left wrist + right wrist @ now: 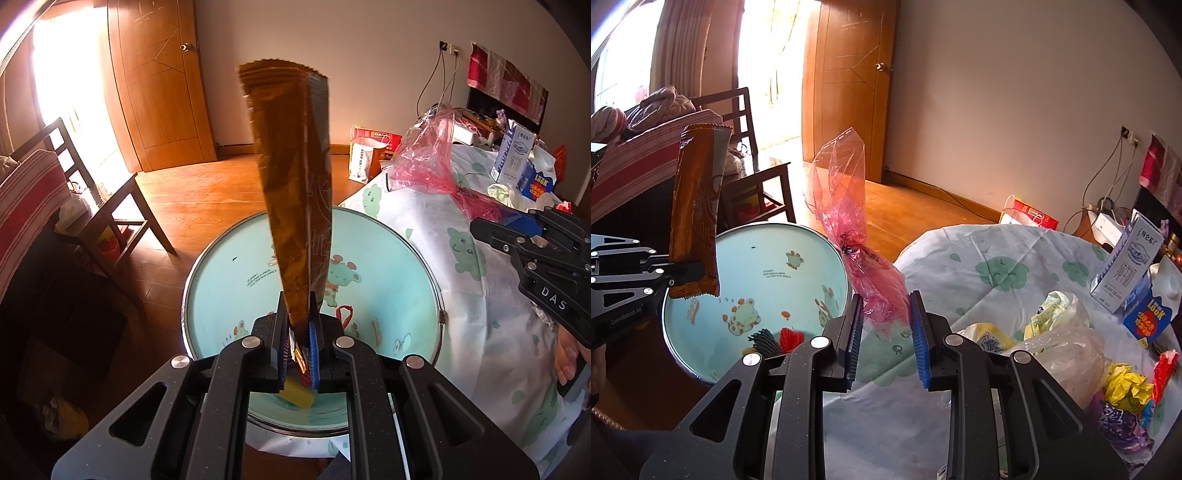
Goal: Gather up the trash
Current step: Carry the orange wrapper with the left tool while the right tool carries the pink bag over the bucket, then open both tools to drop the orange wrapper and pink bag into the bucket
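The left claw (298, 325), low in the frame's centre, pinches the bottom end of a long brown snack wrapper (291, 177) that stands upright over the pale-blue cartoon basin (388, 258). The right claw (886, 325) clamps a crumpled pink plastic bag (849, 221) rising toward the upper centre, beside the littered desk (979, 266).

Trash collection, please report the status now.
Left tongs shut on brown wrapper, above basin. Right tongs grip pink bag. Nothing blocking.
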`<state>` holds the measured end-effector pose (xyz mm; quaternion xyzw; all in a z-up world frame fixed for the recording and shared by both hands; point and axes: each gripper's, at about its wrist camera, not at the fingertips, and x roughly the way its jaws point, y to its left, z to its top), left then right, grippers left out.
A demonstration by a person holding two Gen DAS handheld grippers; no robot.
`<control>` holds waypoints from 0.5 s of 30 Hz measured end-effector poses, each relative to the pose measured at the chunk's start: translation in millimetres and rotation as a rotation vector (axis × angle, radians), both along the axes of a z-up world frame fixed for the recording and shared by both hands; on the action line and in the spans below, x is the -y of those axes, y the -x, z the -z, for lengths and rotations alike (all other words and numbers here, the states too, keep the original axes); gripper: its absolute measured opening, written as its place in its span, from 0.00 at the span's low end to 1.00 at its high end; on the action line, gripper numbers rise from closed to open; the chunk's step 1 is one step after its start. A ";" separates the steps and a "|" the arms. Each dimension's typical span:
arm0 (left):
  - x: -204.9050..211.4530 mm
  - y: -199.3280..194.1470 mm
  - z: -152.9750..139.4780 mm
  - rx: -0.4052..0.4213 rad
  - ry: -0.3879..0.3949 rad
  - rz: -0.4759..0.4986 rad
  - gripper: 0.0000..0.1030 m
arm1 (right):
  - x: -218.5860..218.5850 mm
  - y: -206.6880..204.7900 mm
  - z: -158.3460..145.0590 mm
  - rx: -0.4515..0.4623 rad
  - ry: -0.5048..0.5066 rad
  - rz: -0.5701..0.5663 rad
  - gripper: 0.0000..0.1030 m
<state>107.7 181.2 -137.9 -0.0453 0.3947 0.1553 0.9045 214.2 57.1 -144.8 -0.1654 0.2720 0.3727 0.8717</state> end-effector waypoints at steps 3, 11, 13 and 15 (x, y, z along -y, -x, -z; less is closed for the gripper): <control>-0.3 -0.7 0.4 -0.004 -0.001 -0.002 0.18 | -3.1 2.6 0.7 0.000 0.007 -0.033 0.36; 1.1 0.2 -0.4 0.001 -0.014 -0.010 0.64 | -5.7 3.2 1.7 0.001 0.013 -0.039 0.60; 1.9 0.4 -0.3 0.000 -0.015 -0.009 0.65 | -6.2 4.1 1.6 0.003 0.015 -0.038 0.60; 1.8 -0.1 0.2 -0.002 -0.017 -0.010 0.65 | -6.4 4.0 1.9 0.004 0.016 -0.038 0.62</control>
